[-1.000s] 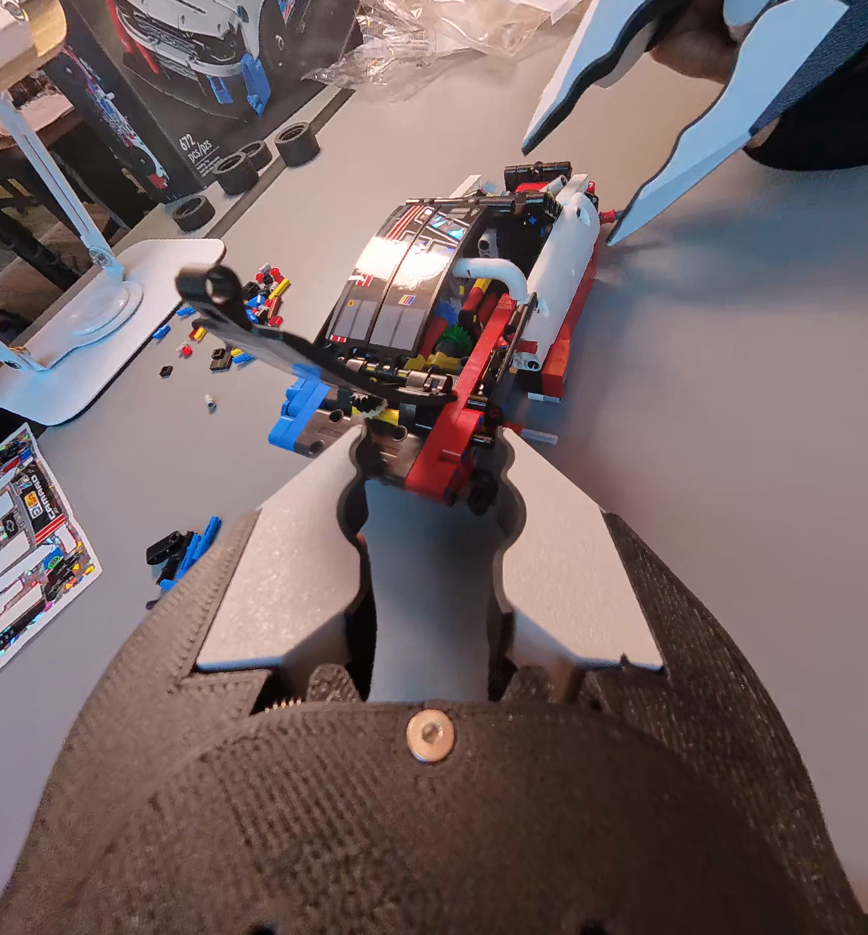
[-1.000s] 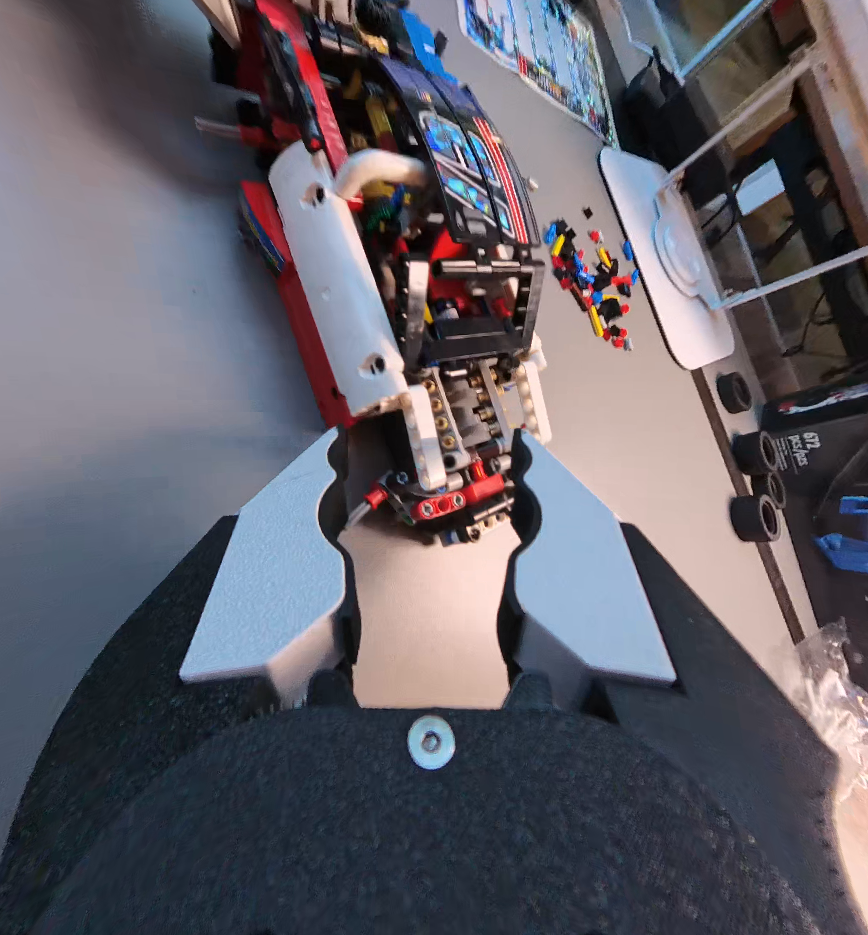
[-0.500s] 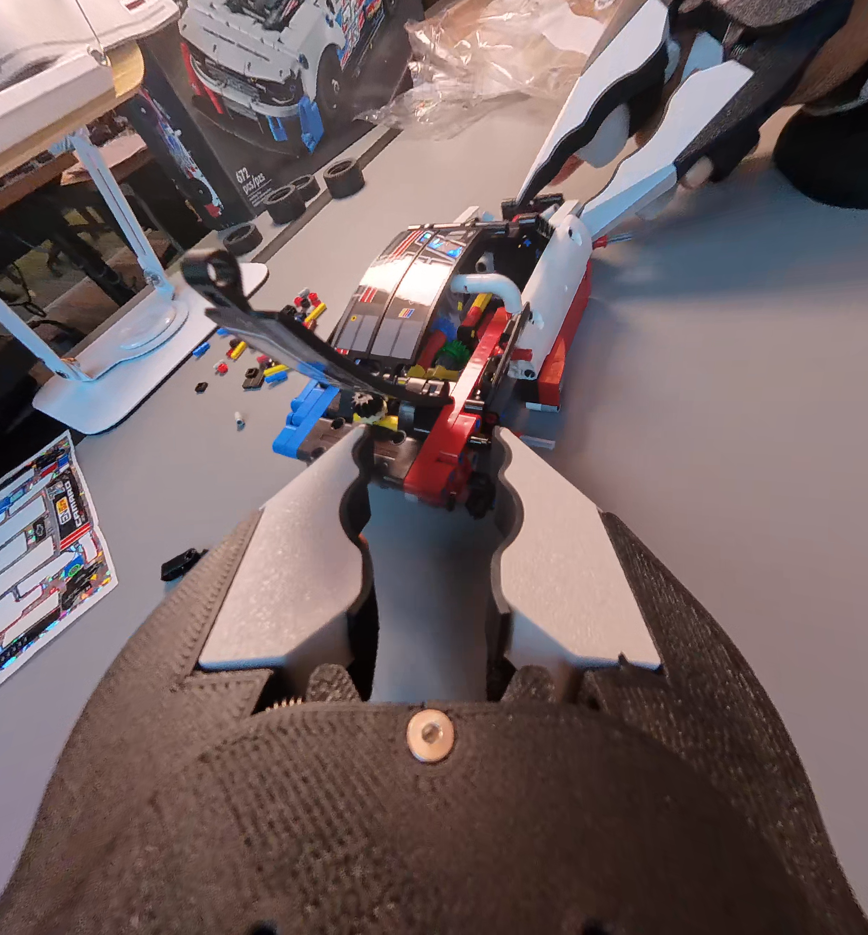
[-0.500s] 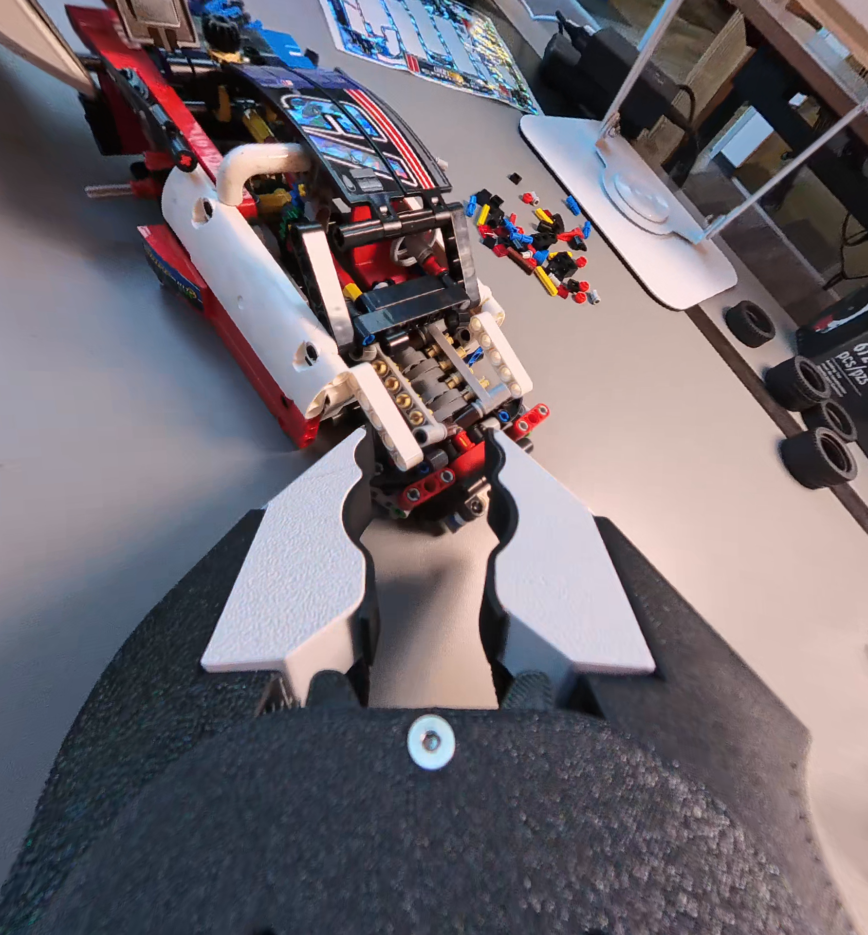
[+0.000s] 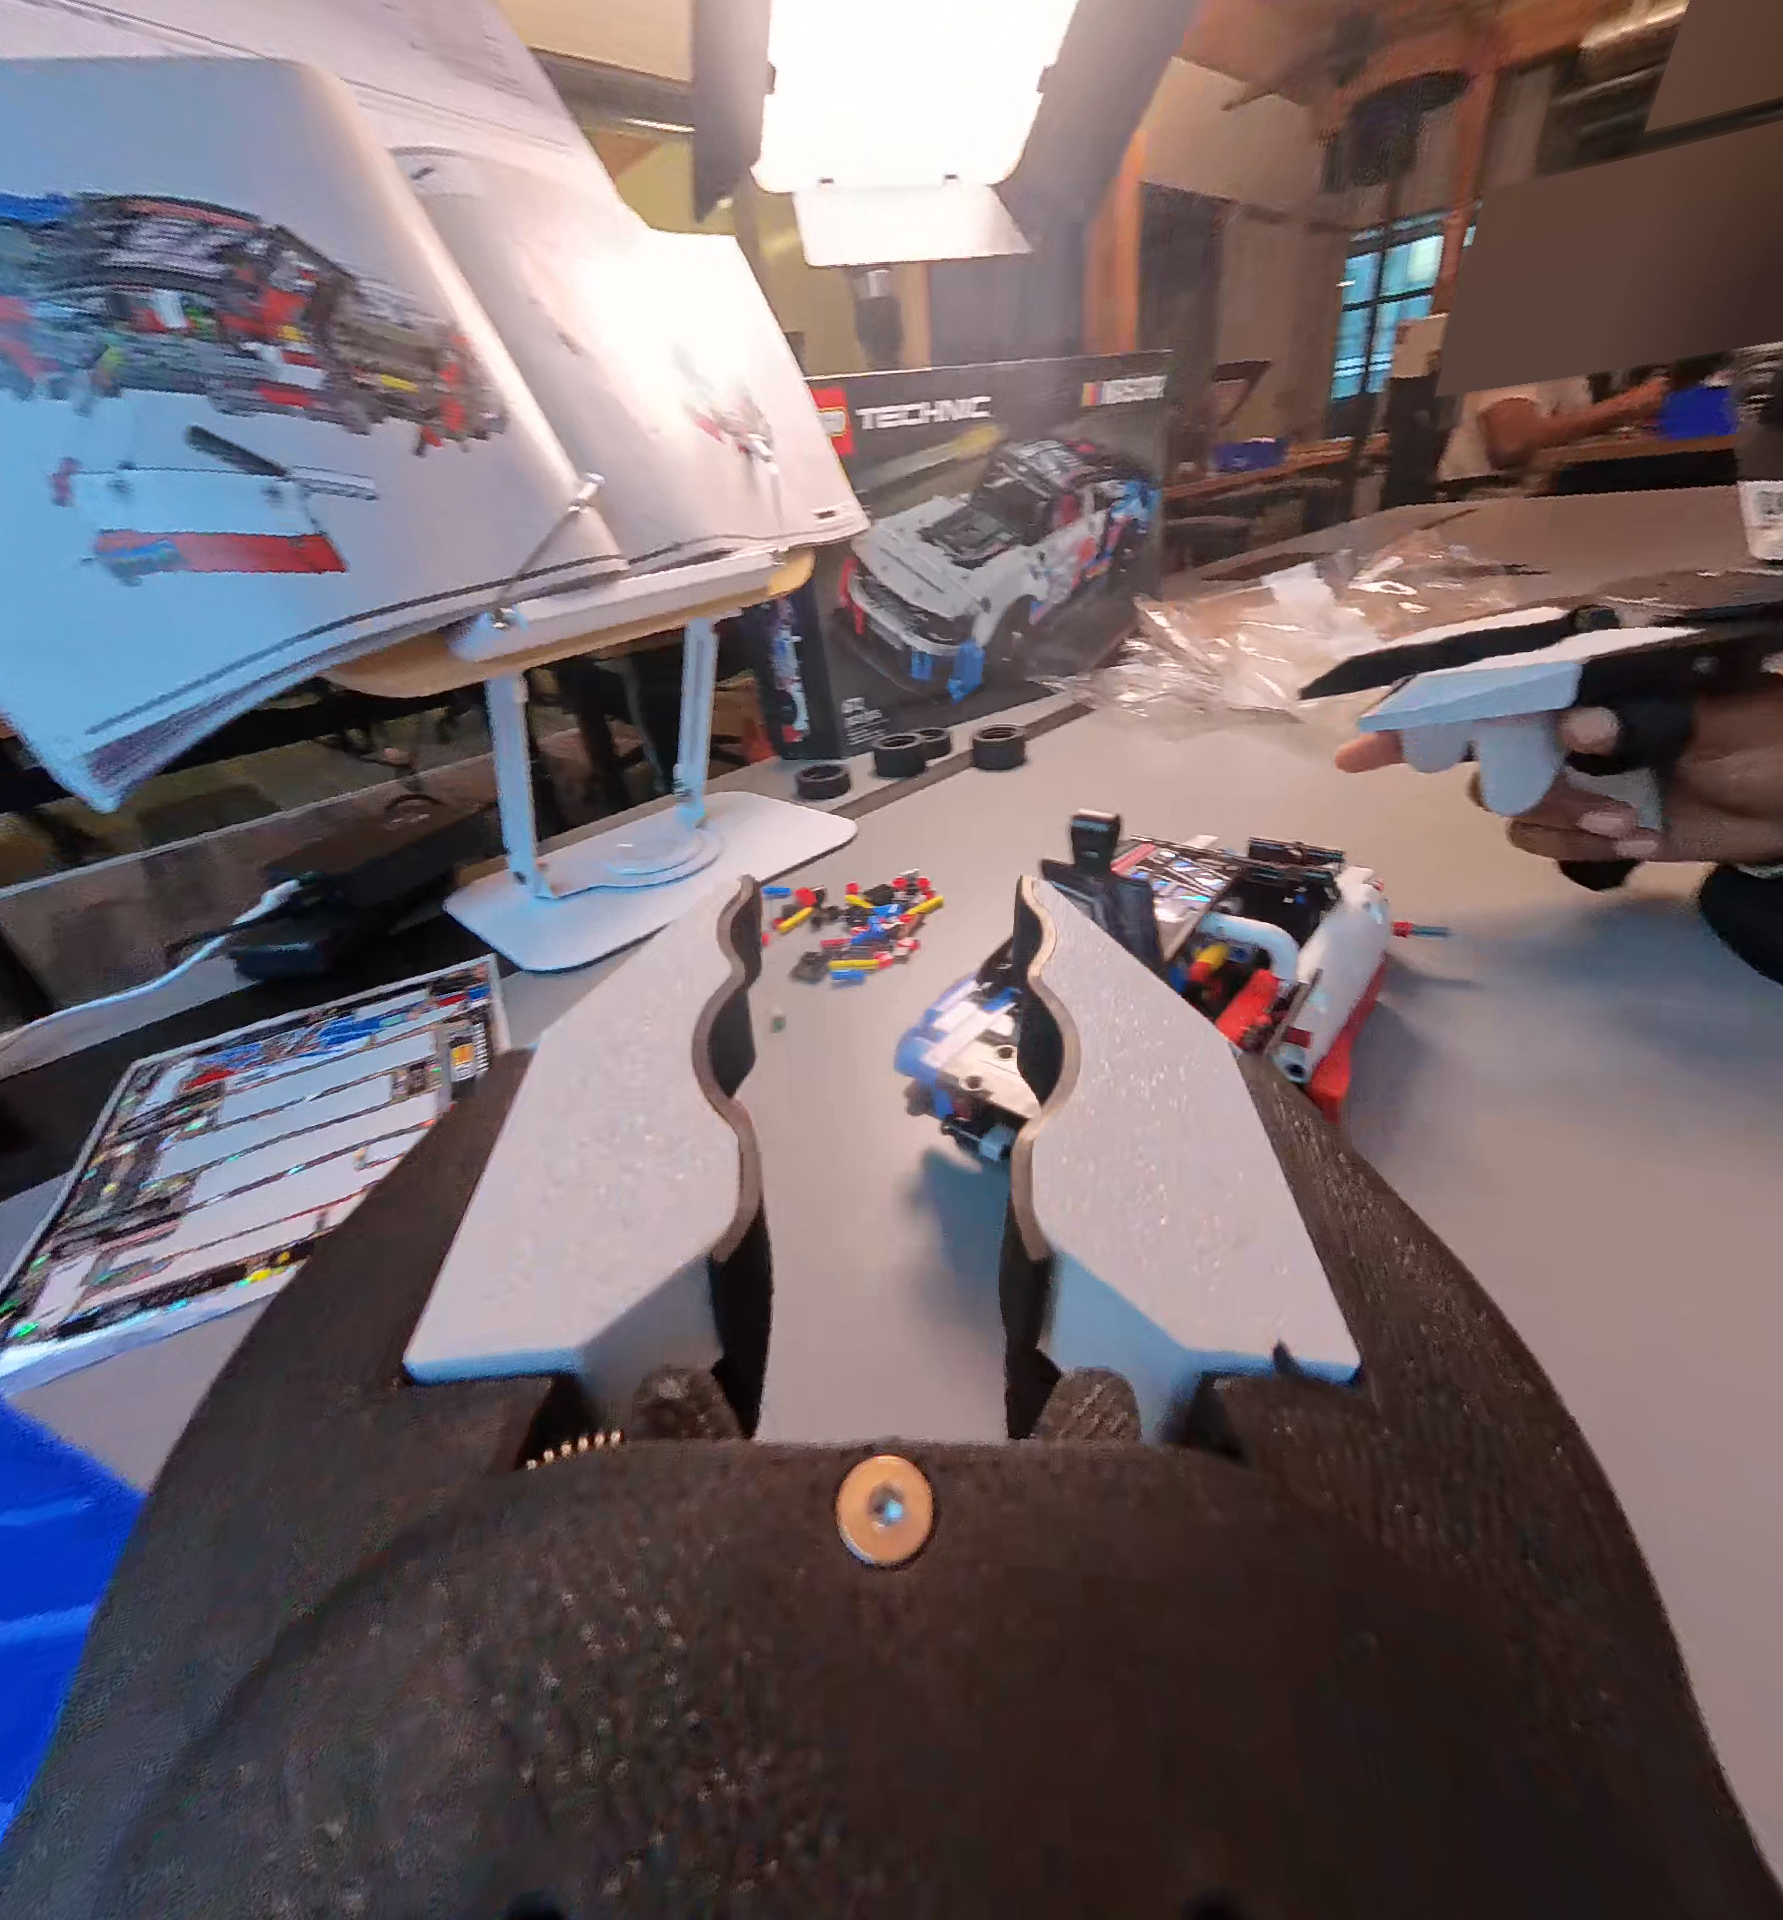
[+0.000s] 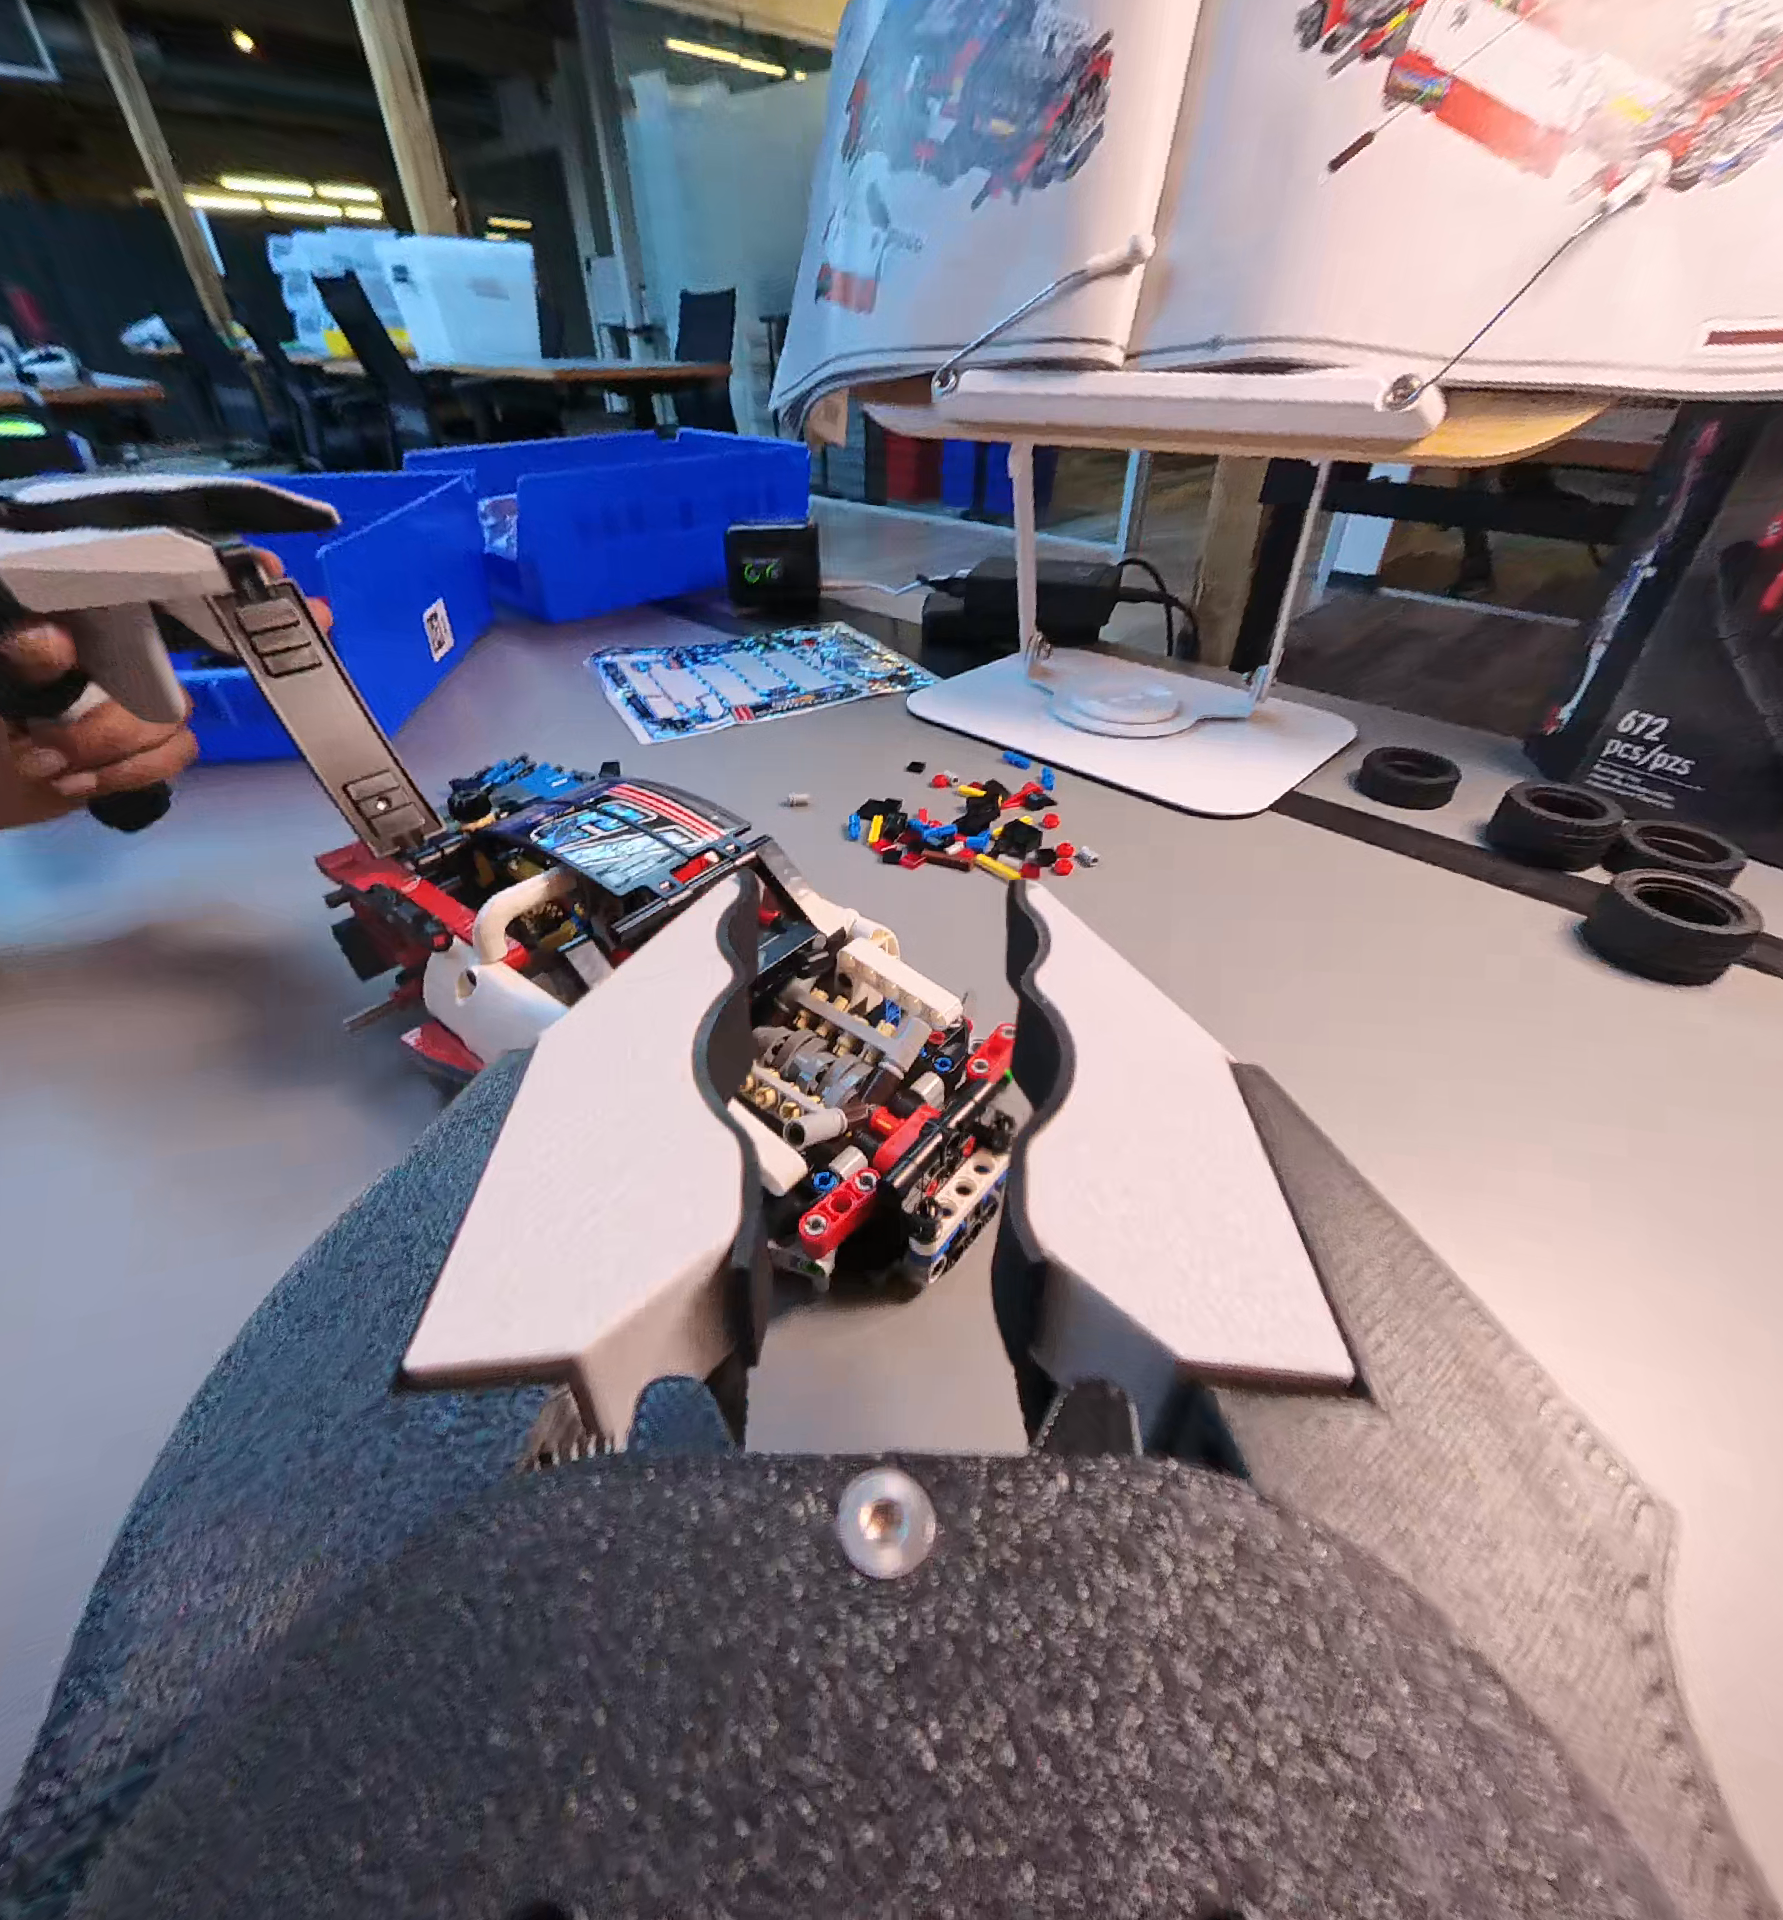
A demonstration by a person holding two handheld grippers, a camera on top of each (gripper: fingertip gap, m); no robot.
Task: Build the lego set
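Observation:
The part-built lego car (image 5: pixel 1271 966), red, white and black, lies on the grey table (image 5: pixel 1489 1195). A black hinged panel (image 6: pixel 326 707) stands tilted up at its far end. My left gripper (image 5: pixel 887 920) is open and empty, raised and just left of the car's blue end. It also shows in the right wrist view (image 6: pixel 139 540), up at the left. My right gripper (image 6: pixel 876 904) is open and empty above the car's engine end (image 6: pixel 866 1091), which shows between its fingers. It also shows in the left wrist view (image 5: pixel 1448 696), well above the car.
Loose small pieces (image 5: pixel 856 925) lie beside the car. A sticker sheet (image 5: pixel 222 1153) lies at the left. An open instruction book (image 5: pixel 295 364) rests on a white stand (image 5: pixel 648 873). The set's box (image 5: pixel 1001 540), several black tyres (image 6: pixel 1666 914), plastic bags (image 5: pixel 1282 634) and blue bins (image 6: pixel 606 520) line the back. The gap from one gripper's tips to the other's is roughly 25 cm.
Both grippers have drawn back and lifted away from the car's two ends, and both views have tilted up. The car stays on the table.

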